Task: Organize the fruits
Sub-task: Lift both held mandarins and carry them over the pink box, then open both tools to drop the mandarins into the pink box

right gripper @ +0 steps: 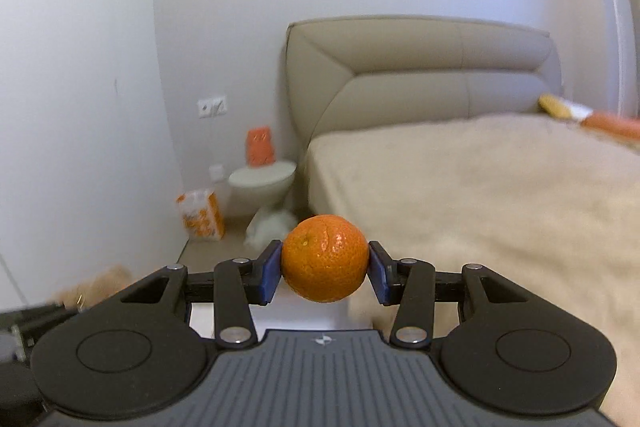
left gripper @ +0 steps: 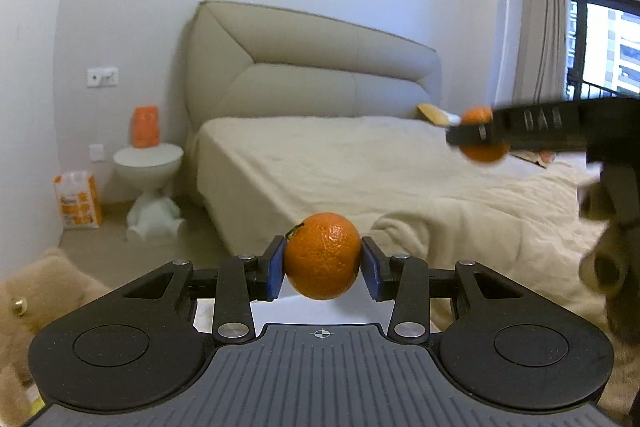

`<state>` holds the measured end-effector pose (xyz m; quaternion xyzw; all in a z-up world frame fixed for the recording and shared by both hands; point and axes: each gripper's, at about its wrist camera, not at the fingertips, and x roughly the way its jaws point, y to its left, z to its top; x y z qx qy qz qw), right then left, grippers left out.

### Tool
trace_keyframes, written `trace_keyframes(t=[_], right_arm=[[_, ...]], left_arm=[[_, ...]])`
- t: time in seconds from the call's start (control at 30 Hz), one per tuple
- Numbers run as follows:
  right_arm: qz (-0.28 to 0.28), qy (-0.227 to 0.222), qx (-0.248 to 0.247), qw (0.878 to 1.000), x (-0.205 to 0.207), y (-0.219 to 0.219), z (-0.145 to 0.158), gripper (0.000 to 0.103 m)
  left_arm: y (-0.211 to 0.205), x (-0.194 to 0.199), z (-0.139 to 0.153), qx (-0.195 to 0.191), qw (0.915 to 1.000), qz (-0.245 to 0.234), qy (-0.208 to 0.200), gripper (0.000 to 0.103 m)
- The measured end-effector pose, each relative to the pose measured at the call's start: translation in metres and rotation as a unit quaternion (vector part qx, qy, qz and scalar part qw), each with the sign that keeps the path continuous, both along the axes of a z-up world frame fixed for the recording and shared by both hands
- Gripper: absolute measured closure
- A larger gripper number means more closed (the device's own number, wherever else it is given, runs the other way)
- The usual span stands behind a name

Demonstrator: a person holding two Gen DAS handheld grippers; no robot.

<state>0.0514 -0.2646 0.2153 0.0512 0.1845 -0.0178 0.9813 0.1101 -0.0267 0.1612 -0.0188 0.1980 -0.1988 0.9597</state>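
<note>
Both grippers carry a mandarin each, held in the air in front of the bed (left gripper: 320, 155)

Left gripper (left gripper: 322, 263) clamps its mandarin (left gripper: 322, 255) across the middle, blue pads on both sides; right gripper (right gripper: 324, 265) clamps the other mandarin (right gripper: 325, 258) likewise. Judged light, round, soft-skinned, a bit slippery: grip at the widest girth, gently, or it bruises or rolls out

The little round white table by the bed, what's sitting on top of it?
An orange boxy thing stands on the round white table, near the wall beside the bed. It is too blurry to tell what it is, and whatever is behind it is hidden.
</note>
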Motion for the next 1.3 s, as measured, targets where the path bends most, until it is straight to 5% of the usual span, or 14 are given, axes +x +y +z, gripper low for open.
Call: trace_keyframes(t=[0.13,0.3,0.47,0.77,0.87,1.0,1.13,1.3], right_arm=[[-0.007,0.002,-0.045,0.999,0.028,0.000,0.013,0.058],[0.002,0.047,-0.066,0.997,0.060,0.003,-0.012,0.058],[0.012,0.110,-0.066,0.992,0.085,0.010,-0.055,0.058],[0.022,0.198,-0.047,0.979,0.107,0.016,-0.110,0.058],[0.037,0.215,-0.028,0.976,0.115,0.016,-0.126,0.042],[0.029,0.200,-0.033,0.979,0.111,0.022,-0.124,0.040],[0.043,0.184,-0.032,0.981,0.093,0.037,-0.118,0.038],[0.099,0.181,-0.034,0.978,0.065,0.079,-0.124,0.036]], left_arm=[[-0.012,0.019,-0.021,0.005,0.9991,-0.015,0.039,0.059],[-0.025,0.040,-0.065,0.003,0.9938,-0.030,0.107,0.058],[-0.041,0.065,-0.118,0.021,0.9734,-0.078,0.214,0.058],[0.013,0.013,-0.094,-0.063,0.9888,-0.044,0.128,0.059],[0.049,-0.016,-0.081,-0.078,0.9929,-0.001,0.090,0.059],[0.095,-0.053,-0.078,-0.066,0.9928,0.084,0.055,0.059],[0.138,-0.080,-0.089,-0.062,0.9842,0.148,0.075,0.059],[0.142,-0.094,-0.099,-0.048,0.9828,0.158,0.082,0.059]])
